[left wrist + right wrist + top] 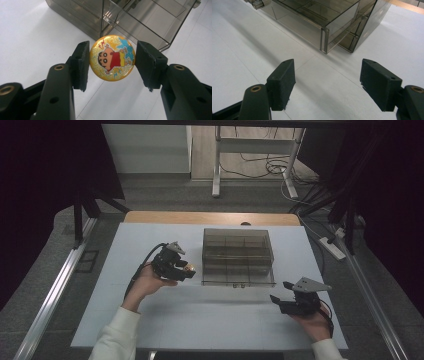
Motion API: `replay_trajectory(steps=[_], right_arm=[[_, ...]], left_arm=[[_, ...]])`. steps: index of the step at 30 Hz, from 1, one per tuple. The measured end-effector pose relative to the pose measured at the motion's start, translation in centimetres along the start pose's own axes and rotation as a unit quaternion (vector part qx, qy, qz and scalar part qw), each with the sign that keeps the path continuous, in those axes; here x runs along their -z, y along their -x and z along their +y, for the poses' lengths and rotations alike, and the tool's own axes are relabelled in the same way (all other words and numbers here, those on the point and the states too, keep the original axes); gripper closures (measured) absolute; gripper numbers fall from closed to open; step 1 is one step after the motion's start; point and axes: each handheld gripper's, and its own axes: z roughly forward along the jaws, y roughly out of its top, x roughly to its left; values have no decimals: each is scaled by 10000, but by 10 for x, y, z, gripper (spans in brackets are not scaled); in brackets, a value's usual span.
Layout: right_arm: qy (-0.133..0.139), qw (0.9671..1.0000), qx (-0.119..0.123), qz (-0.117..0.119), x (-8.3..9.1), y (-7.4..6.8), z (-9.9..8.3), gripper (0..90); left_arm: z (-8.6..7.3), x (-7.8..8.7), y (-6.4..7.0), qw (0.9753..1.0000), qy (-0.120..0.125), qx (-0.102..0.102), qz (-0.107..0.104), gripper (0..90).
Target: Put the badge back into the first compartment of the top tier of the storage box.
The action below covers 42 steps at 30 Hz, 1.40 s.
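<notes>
The left gripper holds a round yellow cartoon badge squarely between its two pads, gripped at the badge's 9 and 3 o'clock edges, lifted clear of the white surface. In the high view that gripper sits at 9 o'clock of the smoky clear plastic organizer box, just beside its left wall. The right gripper hangs wide open with nothing between its jaws, at 5 o'clock of the box, above the surface
</notes>
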Motion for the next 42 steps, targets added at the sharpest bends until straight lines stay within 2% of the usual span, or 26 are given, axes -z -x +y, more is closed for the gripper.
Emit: replay_trajectory(steps=[5, 8, 19, 36, 42], right_arm=[[4, 10000, -6, 1, 0, 0, 0, 273], [7, 10000, -11, 7, 0, 0, 0, 272], [5, 10000, -31, 31, -1, 0, 0, 261], [3, 10000, -15, 4, -1, 0, 0, 260], [-2, 10000, -15, 6, -1, 0, 0, 260]], left_arm=[[1, 6, 1, 9999, 128, -4, -4, 469], [2, 9, 3, 9998, 170, -43, 93, 469], [4, 17, 7, 9993, 374, -80, 15, 469], [6, 19, 14, 9981, 604, -123, 39, 469], [8, 17, 17, 9978, 637, -157, -12, 469]])
